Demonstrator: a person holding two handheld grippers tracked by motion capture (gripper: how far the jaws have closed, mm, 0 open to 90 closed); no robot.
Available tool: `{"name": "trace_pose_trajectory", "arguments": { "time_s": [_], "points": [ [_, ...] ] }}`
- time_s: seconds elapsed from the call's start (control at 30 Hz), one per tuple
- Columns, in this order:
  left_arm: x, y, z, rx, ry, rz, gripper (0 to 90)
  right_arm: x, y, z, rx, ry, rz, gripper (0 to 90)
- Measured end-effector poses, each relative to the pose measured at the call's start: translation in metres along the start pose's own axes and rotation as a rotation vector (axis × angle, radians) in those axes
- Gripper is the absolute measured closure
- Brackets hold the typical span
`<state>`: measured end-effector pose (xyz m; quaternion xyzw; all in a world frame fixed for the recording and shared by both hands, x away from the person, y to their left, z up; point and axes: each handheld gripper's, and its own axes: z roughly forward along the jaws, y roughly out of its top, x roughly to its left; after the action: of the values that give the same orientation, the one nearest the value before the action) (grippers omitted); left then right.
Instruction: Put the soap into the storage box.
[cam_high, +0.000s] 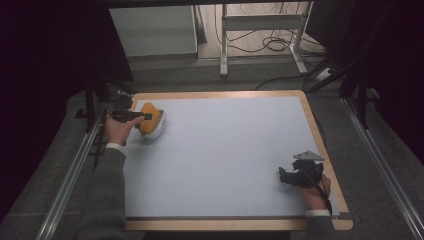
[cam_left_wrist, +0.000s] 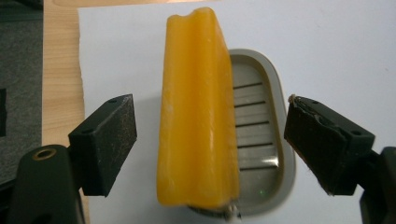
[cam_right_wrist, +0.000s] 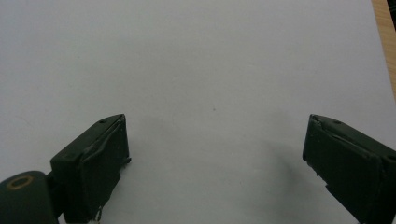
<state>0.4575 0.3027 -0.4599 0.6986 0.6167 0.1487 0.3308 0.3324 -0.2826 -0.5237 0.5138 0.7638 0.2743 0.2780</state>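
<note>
A yellow-orange bar of soap (cam_left_wrist: 198, 112) leans on edge in a grey slotted soap dish (cam_left_wrist: 266, 140) at the far left of the table. The soap (cam_high: 150, 118) and the white dish (cam_high: 156, 131) also show in the high view. My left gripper (cam_high: 141, 116) hangs just over the soap, open; in the left gripper view its jaws stand wide on either side of the soap (cam_left_wrist: 210, 144) without touching it. My right gripper (cam_high: 287, 176) rests near the front right of the table, open, with bare white surface between its jaws (cam_right_wrist: 215, 158).
A white mat (cam_high: 225, 155) covers the wooden table (cam_high: 320, 135). Metal rails (cam_high: 70, 170) run along both sides. A desk frame with cables (cam_high: 265, 40) stands on the floor beyond the far edge.
</note>
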Motion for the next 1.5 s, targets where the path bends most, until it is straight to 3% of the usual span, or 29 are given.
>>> {"name": "trace_pose_trajectory", "arguments": {
  "time_s": [0.07,0.13,0.27,0.33,0.57,0.77,1.0,1.3,1.5],
  "points": [
    [0.001,-0.005,-0.008,-0.028,-0.023,-0.004,17.2,-0.001,0.000,-0.001,-0.007,-0.001,0.000,7.1],
    [0.001,-0.011,-0.015,-0.039,-0.022,0.012,17.1,-0.001,0.001,-0.002,-0.007,-0.003,0.004,7.0],
    [-0.002,-0.027,-0.030,-0.079,-0.061,0.041,17.1,-0.003,0.000,-0.002,-0.008,-0.007,0.008,7.1],
    [-0.006,-0.035,-0.035,-0.085,-0.051,0.070,17.1,-0.003,0.000,-0.002,-0.010,-0.010,0.009,7.1],
    [-0.026,-0.068,-0.047,-0.115,-0.134,0.145,18.4,-0.002,0.001,-0.004,-0.013,-0.011,0.006,7.1],
    [-0.040,-0.100,-0.043,-0.081,-0.166,0.201,18.5,-0.002,0.001,-0.005,-0.015,-0.013,0.007,7.1],
    [-0.049,-0.123,-0.038,-0.053,-0.201,0.210,18.5,-0.003,0.001,-0.006,-0.018,-0.017,0.006,7.1],
    [-0.048,-0.136,-0.029,-0.014,-0.210,0.222,16.5,-0.004,0.001,-0.006,-0.024,-0.017,0.002,7.1],
    [-0.047,-0.137,-0.031,-0.033,-0.212,0.216,16.8,-0.004,0.001,-0.006,-0.027,-0.019,0.001,7.0]
  ]
}}
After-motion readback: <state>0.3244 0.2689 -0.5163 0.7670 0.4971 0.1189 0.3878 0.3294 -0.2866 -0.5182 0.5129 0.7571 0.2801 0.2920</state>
